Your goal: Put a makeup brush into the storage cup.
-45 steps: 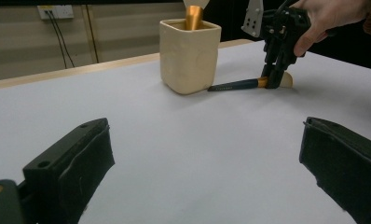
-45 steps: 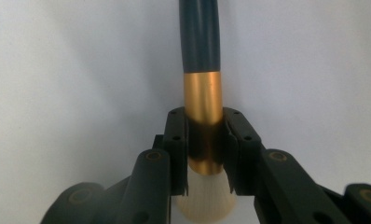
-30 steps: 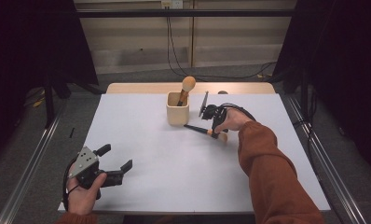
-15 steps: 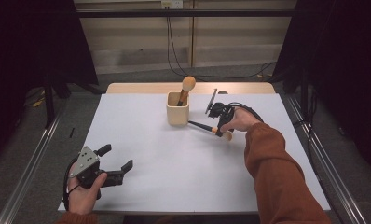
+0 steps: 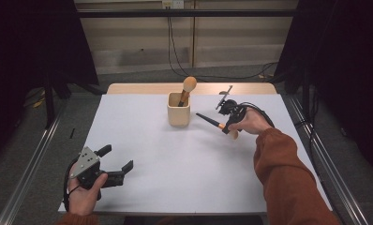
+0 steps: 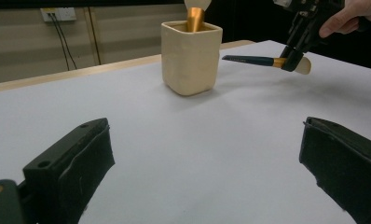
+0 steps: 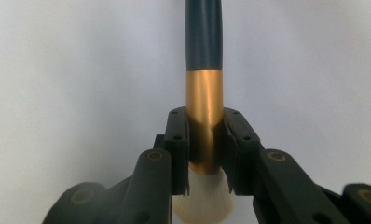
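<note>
A makeup brush [image 5: 215,123] with a dark handle, gold ferrule and pale bristles hangs above the white table [image 5: 184,164], right of a cream square cup [image 5: 179,109]. My right gripper [image 5: 230,129] is shut on its gold ferrule [image 7: 204,116], handle pointing toward the cup; the left gripper view shows this brush [image 6: 263,60] too. A second brush [image 5: 187,89] with a round pale head stands in the cup [image 6: 191,56]. My left gripper [image 5: 116,164] rests low at the table's near left, open, with nothing between its fingers [image 6: 72,172].
A wooden strip [image 5: 147,88] runs along the table's far edge. Cables [image 5: 175,47] hang down the back wall. Metal rails [image 5: 30,173] flank the table on the floor. The person's orange sleeve [image 5: 287,178] crosses the right side.
The right gripper has carried the brush up and a little to the right and back, off the table surface. The left gripper has stayed put.
</note>
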Demonstrator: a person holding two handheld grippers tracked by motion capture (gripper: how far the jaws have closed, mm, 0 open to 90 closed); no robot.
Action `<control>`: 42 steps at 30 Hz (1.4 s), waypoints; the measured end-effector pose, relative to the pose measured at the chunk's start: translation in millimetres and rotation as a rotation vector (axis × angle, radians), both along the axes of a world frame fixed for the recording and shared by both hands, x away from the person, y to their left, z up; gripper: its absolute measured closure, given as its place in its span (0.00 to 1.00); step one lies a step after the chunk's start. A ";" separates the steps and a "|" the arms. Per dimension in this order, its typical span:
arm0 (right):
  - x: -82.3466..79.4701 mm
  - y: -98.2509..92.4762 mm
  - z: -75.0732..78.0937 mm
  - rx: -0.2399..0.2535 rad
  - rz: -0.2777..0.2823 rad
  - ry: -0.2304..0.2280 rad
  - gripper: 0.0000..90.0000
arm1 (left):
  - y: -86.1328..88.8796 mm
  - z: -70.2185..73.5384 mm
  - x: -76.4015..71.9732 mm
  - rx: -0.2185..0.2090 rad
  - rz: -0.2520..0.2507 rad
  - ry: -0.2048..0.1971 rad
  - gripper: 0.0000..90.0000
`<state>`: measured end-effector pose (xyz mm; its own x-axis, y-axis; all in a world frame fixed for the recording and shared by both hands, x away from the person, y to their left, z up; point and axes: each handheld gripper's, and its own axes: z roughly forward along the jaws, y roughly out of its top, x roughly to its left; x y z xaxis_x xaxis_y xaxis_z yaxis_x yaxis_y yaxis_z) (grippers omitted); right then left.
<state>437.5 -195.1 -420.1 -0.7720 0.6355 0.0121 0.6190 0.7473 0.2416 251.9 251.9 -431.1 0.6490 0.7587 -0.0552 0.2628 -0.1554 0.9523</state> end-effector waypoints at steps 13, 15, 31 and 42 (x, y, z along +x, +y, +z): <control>-12.8 -17.0 2.4 0.133 -0.129 -0.134 0.82 | 0.4 0.6 -0.4 0.005 0.002 -0.010 0.03; -15.2 -18.2 3.1 0.164 -0.127 -0.160 0.82 | -0.2 0.9 -1.1 -0.001 0.003 -0.008 0.03; -33.5 -41.1 2.5 0.403 -0.245 -0.334 0.83 | -1.3 0.5 -1.0 0.005 -0.008 -0.008 0.03; -50.3 -58.4 10.4 0.624 -0.237 -0.375 0.83 | -0.3 1.1 -0.9 0.008 -0.014 -0.008 0.03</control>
